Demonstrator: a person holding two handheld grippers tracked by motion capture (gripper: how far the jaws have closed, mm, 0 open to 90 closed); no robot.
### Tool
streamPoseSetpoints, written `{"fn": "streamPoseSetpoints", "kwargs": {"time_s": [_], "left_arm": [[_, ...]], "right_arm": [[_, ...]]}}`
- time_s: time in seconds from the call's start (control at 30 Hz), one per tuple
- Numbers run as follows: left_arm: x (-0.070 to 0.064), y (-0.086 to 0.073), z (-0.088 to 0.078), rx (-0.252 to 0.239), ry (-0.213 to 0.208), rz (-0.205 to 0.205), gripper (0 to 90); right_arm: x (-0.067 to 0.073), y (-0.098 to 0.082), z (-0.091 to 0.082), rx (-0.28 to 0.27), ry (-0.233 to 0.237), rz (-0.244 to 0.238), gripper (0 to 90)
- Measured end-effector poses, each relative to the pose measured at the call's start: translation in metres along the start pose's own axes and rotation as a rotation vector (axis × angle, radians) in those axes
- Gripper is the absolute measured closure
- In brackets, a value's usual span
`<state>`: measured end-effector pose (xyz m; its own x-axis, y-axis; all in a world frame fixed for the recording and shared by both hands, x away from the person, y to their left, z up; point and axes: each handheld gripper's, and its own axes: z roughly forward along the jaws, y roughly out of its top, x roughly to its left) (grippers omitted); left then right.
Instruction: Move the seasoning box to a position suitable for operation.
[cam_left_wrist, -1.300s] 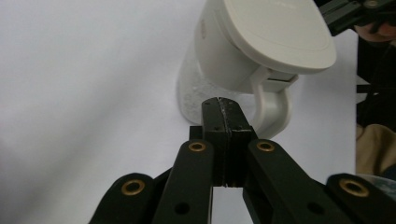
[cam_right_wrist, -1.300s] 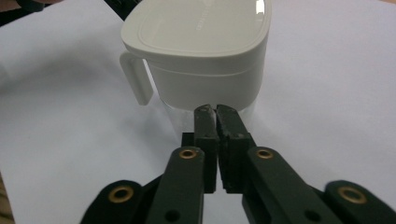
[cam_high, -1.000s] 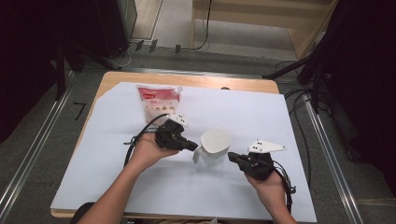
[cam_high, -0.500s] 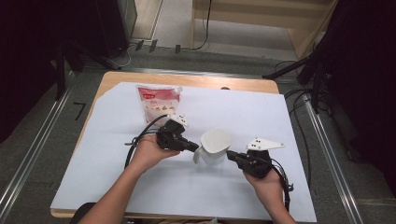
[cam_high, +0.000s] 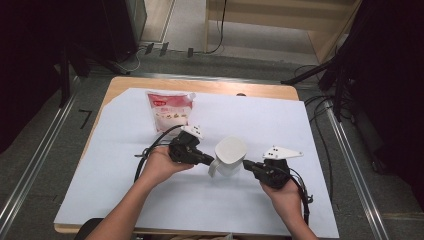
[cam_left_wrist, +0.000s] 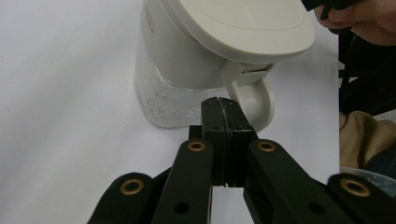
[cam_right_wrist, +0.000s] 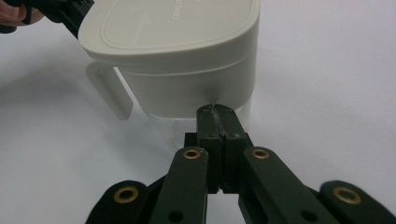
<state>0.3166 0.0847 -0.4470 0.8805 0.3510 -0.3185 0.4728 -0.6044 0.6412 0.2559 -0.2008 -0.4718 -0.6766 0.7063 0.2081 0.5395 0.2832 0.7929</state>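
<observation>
A white lidded jug (cam_high: 229, 156) with a clear lower body and a handle stands upright on the white sheet, between my two grippers. My left gripper (cam_high: 209, 161) is shut with nothing in it, its tips close to the jug's handle (cam_left_wrist: 254, 95). In the left gripper view the closed jaws (cam_left_wrist: 225, 105) sit just before the jug (cam_left_wrist: 196, 60). My right gripper (cam_high: 246, 164) is also shut and empty, tips right against the jug's right side. The right gripper view has the shut tips (cam_right_wrist: 217, 112) at the jug's wall (cam_right_wrist: 187, 56).
A red and white pouch (cam_high: 168, 110) lies flat at the back left of the white sheet (cam_high: 310, 125). The wooden table edge (cam_high: 200, 85) runs along the back. Cables trail from both grippers across the sheet.
The right gripper has edged slightly left toward the jug. The left gripper and the jug have not visibly moved.
</observation>
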Motion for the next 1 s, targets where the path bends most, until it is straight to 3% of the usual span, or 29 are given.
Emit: {"fn": "streamPoseSetpoints", "kwargs": {"time_s": [0.23,0.43,0.73,1.0], "left_arm": [[-0.004,0.000,-0.001,-0.007,-0.002,0.009,90.0],[-0.009,-0.001,-0.002,-0.045,-0.016,0.006,90.0],[-0.017,0.001,0.002,-0.033,0.036,0.021,90.0],[-0.021,0.003,0.009,-0.058,0.004,-0.008,90.0]], "right_arm": [[-0.003,0.002,0.003,0.003,0.001,0.009,90.0],[-0.006,0.005,0.006,0.005,-0.003,0.012,90.0],[-0.009,0.010,0.011,0.006,-0.006,0.026,90.0],[-0.011,0.016,0.018,0.013,-0.016,0.023,90.0]]}}
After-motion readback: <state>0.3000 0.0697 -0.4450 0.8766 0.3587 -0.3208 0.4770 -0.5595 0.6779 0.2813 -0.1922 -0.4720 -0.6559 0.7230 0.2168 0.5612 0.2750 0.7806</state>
